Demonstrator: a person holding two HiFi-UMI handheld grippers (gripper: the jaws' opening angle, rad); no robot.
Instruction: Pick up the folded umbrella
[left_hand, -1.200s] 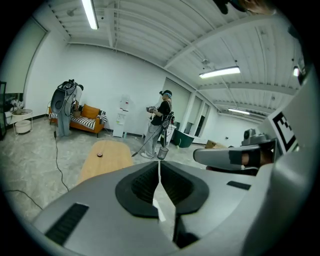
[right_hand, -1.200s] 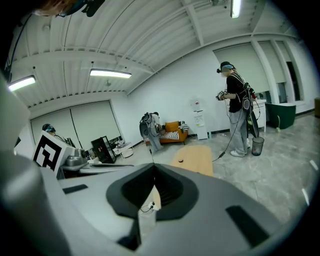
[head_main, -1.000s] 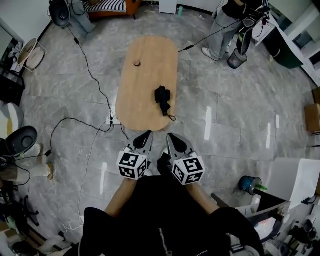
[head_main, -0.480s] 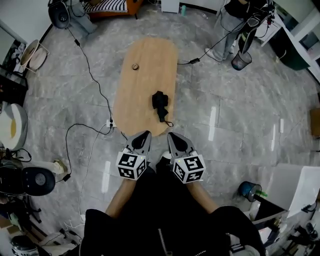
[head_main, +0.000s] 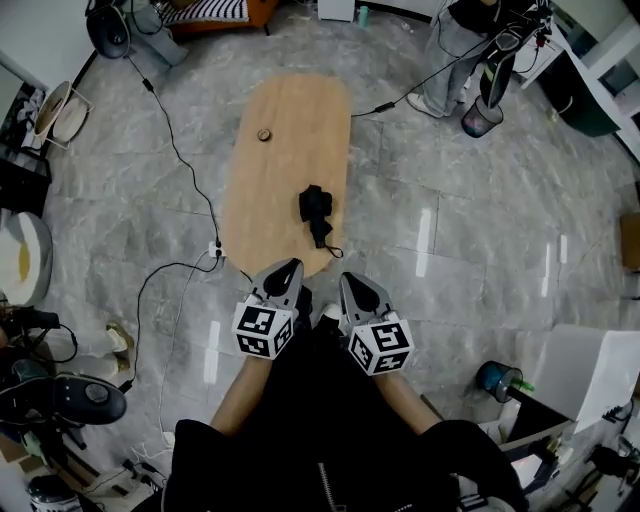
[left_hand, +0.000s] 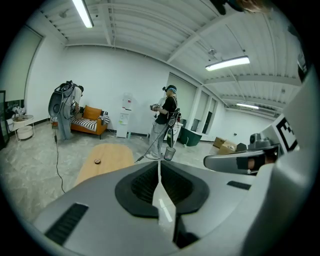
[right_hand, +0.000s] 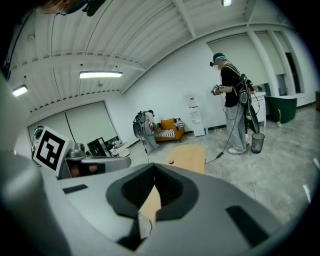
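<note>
Grey stone floor (head_main: 450, 200) spreads all round us, with a long oval wooden table (head_main: 280, 130) straight ahead. The umbrella (head_main: 316, 208), black and folded, lies on the table's near half, toward its right edge, with a thin strap trailing toward us. A small round thing (head_main: 264, 134) sits alone on the far half, well apart from it. A black cable (head_main: 180, 160) snakes over the floor along the table's left side.

We hold a claw in each hand, side by side and low, near the table's near end. The left claw (head_main: 293, 264) has its jaws closed tight, tip to tip, with nothing between them. The right claw (head_main: 347, 279) is closed and empty as well. Neither touches the umbrella, which lies ahead of both tips. Each claw carries its marker cube (head_main: 263, 330) close to our sleeves.

From the left gripper view we see the table's far end and the round thing past the jaws; the jaws hide the umbrella. A person (left_hand: 164, 117) stands beyond the table to the right, beside a bin (head_main: 478, 117). An orange sofa (left_hand: 87, 122) stands against the far wall.
</note>
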